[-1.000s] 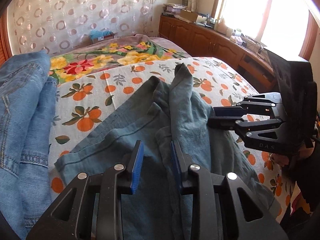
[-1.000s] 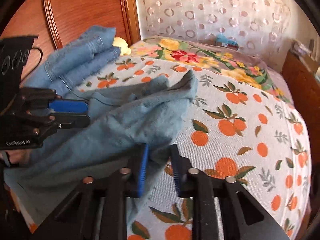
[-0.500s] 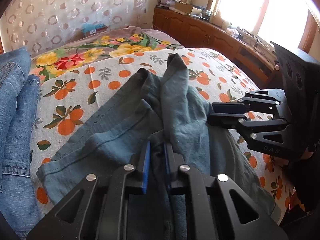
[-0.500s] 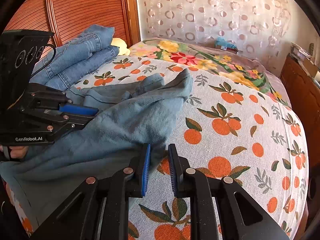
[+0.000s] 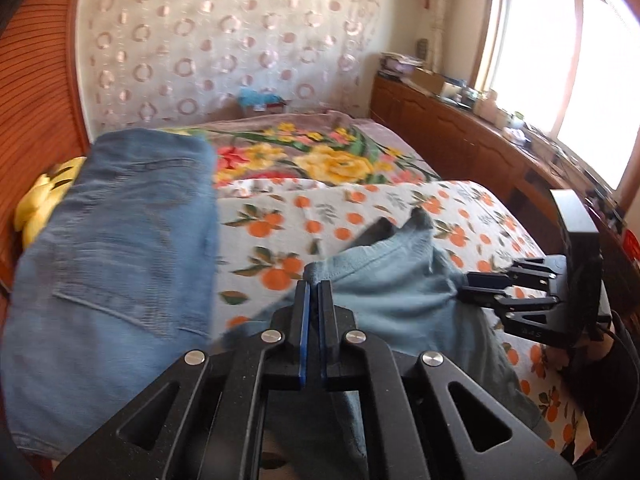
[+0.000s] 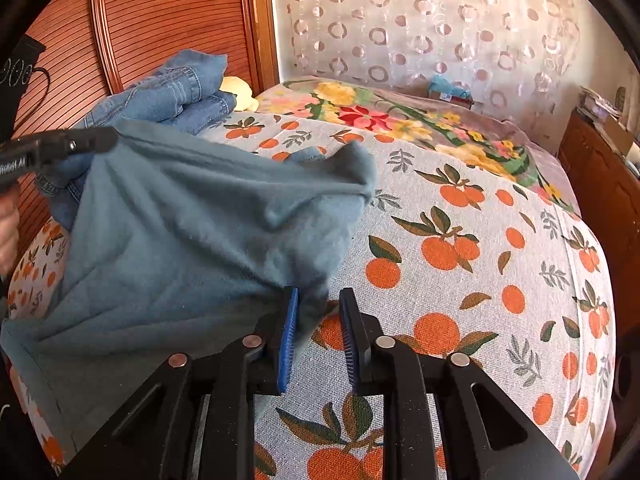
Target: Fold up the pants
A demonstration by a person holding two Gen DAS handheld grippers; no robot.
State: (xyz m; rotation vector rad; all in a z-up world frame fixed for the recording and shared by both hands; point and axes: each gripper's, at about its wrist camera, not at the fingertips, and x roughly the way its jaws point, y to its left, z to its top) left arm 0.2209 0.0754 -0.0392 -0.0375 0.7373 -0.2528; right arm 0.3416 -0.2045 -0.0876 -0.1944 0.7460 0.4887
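The blue-grey pants (image 6: 192,232) lie on the orange-print bedspread (image 6: 460,280). My left gripper (image 5: 314,286) is shut on an edge of the pants (image 5: 384,280) and holds it lifted off the bed; it also shows at the left of the right wrist view (image 6: 92,140), pulling the cloth up. My right gripper (image 6: 316,300) is open, its jaws a hand's width apart, with the pants' lower edge just at its left pad. In the left wrist view the right gripper (image 5: 468,288) touches the pants' right side.
A pile of blue jeans (image 5: 116,264) lies at the left by the wooden headboard (image 6: 160,20), with a yellow soft toy (image 5: 38,204) behind. A floral blanket (image 5: 320,156) covers the far bed. A wooden cabinet (image 5: 460,140) runs under the window at right.
My left gripper has lifted the pants' edge up and to the left. My right gripper has opened wider and let go of the cloth.
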